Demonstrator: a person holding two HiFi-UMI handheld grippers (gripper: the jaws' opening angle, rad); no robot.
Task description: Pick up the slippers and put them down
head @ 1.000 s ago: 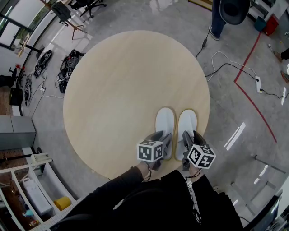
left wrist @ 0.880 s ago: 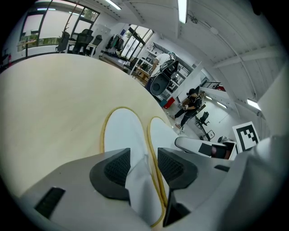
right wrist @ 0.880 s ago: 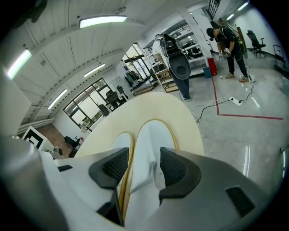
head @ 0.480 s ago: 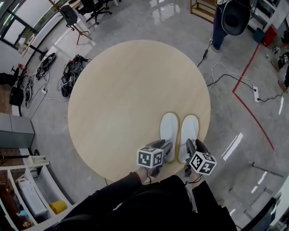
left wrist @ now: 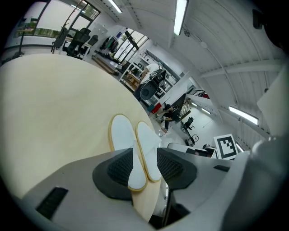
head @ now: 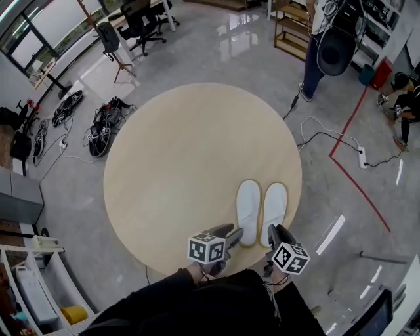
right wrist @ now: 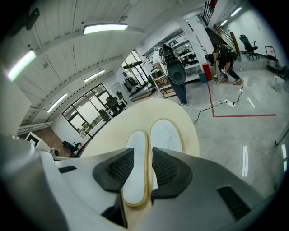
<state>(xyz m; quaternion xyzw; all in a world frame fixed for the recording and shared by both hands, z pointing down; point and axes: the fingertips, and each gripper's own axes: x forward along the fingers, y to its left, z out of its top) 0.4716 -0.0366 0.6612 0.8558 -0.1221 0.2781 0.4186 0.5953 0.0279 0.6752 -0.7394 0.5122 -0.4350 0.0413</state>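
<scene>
Two white slippers with tan edging lie flat side by side on the round wooden table (head: 177, 170), near its front right edge: the left slipper (head: 248, 212) and the right slipper (head: 274, 213). My left gripper (head: 235, 231) hovers just behind the left slipper's heel, open and empty. My right gripper (head: 271, 231) hangs behind the right slipper's heel, its jaws closing with nothing between them. In the left gripper view, both slippers (left wrist: 121, 133) show beyond the gap of the left gripper (left wrist: 145, 164). The right gripper view has the slippers (right wrist: 165, 133) past the right gripper (right wrist: 143, 169).
A person (head: 321, 33) stands on the floor beyond the table at the upper right. Cables (head: 98, 125) lie in heaps at the left, a power strip (head: 359, 156) and a red tape line (head: 354, 177) at the right. Office chairs (head: 141, 16) stand at the back.
Both grippers have drawn back from the slippers toward the table's near edge and risen. The slippers stay where they lay on the table.
</scene>
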